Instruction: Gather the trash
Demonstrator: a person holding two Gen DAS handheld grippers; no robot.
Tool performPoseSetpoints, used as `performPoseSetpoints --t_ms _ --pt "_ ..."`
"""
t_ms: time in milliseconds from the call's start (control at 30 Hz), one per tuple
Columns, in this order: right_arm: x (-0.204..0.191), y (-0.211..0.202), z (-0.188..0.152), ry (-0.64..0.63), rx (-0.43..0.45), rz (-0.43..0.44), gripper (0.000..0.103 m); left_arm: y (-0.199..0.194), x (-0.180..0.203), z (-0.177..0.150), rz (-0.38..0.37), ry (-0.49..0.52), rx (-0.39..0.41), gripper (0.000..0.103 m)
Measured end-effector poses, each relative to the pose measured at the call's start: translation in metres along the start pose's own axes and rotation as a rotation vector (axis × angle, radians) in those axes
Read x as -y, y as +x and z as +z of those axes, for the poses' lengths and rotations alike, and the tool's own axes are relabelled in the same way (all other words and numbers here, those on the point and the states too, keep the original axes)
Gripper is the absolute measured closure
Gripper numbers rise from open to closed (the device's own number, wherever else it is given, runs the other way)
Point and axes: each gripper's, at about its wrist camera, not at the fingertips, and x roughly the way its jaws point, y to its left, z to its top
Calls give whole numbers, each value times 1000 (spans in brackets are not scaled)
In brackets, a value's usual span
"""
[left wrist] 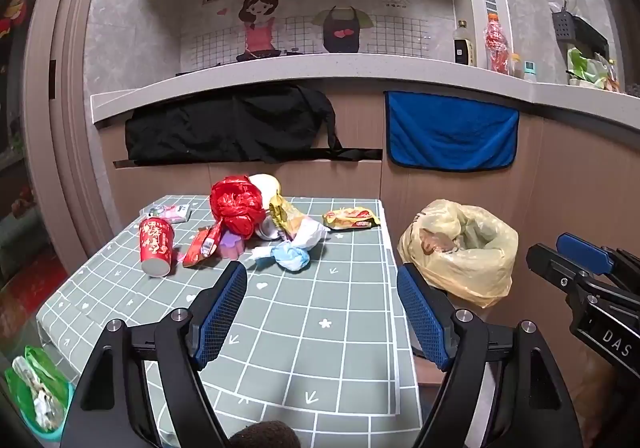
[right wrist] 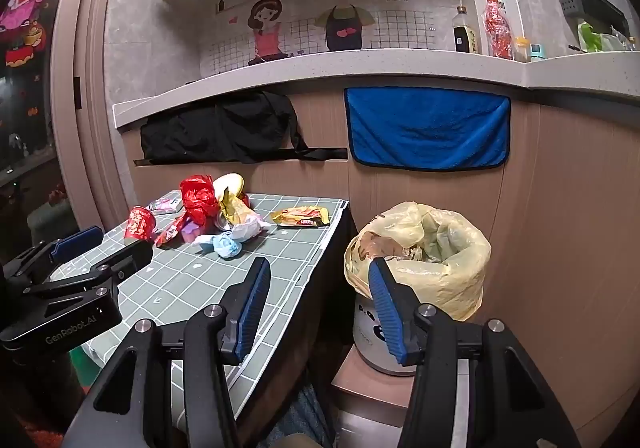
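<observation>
Trash lies at the far end of a green grid-cloth table: a red paper cup, a red plastic bag, a red snack wrapper, a crumpled blue-white tissue, a yellow wrapper and a yellow snack packet. A bin lined with a yellow bag stands right of the table; it also shows in the right wrist view. My left gripper is open and empty above the table's near half. My right gripper is open and empty between table edge and bin.
A counter with bottles runs behind. A black bag and a blue towel hang below it. A green-lined bin sits at the lower left. A pink packet lies at the table's far left.
</observation>
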Motion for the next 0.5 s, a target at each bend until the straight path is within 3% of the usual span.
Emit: performPoseSetpoints --t_ms 500 --pt "0 -1 0 2 -2 4 54 -1 -1 1 -4 3 4 26"
